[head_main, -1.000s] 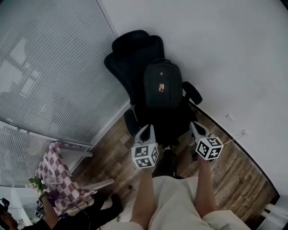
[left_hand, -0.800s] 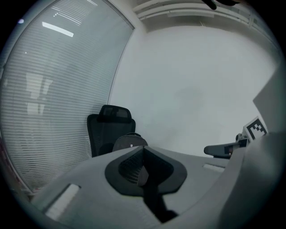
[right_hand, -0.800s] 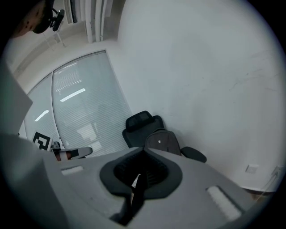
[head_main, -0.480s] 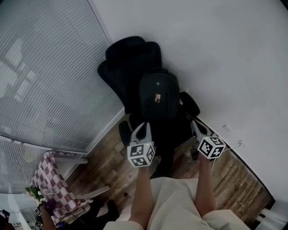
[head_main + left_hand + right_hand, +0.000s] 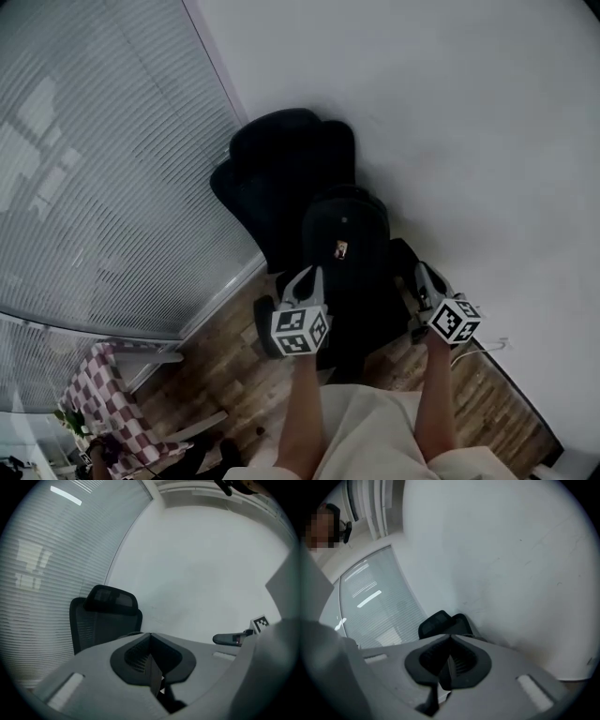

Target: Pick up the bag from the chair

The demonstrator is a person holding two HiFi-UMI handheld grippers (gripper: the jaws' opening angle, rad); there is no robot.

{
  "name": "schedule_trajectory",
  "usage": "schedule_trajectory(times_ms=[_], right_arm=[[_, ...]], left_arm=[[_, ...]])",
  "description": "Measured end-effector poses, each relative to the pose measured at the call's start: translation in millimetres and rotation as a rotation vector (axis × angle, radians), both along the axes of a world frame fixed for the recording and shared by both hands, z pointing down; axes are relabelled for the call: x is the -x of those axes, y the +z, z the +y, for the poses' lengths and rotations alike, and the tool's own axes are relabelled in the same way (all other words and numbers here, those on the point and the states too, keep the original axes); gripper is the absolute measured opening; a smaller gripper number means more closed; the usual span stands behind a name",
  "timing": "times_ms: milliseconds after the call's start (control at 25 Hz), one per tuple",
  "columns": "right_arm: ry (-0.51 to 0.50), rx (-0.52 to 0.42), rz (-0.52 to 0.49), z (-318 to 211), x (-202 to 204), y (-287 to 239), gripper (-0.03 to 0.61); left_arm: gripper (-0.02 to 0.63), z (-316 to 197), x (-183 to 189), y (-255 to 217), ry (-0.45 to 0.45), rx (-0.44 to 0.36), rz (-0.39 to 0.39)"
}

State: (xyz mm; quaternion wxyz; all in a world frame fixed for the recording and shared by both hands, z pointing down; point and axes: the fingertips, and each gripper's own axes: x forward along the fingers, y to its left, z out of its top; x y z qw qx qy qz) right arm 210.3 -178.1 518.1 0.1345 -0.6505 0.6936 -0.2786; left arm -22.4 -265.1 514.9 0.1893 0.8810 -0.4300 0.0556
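1 bag (image 5: 345, 246), black, upright on the seat of 1 black chair (image 5: 281, 159), against the backrest. It's ahead of both claws and between them, nearer the left one. 1 small metallic badge (image 5: 340, 248) on its front, too small to read. 2 claws: left gripper (image 5: 307, 275) jaws together, nothing in them; right gripper (image 5: 424, 275) likewise closed and empty. 2 marker cubes (image 5: 300, 330), one per claw, square codes only. Left of the left claw: blinds (image 5: 94, 141); back-left of it, 1 checkered table (image 5: 98, 394).
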Motion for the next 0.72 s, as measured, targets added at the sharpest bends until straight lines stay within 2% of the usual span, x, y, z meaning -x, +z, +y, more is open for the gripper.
schedule_trajectory(times_ms=[120,320,400,520,720], right_arm=[[0.000,-0.023,-0.049,-32.5,-8.5,1.9,0.000],[-0.022,0.014,0.026,-81.7,-20.8,10.9,0.002],[-0.014,0.048,0.076,-97.9,-29.6,17.2,0.002],[0.015,0.109,0.099,-110.0,-38.2,34.7,0.002],[-0.008,0.226,0.121,-131.8,-46.3,81.5,0.002]], left_arm=[[0.008,-36.2,-3.7,3.8,-0.019,0.002,-0.008],[0.008,-88.6,-15.9,20.6,0.008,0.042,-0.073],[0.008,-107.2,-20.6,29.3,0.000,0.065,-0.066],[0.008,-120.7,-22.0,48.0,-0.013,0.107,-0.061],[0.008,-132.7,-25.3,89.3,-0.020,0.179,-0.118]])
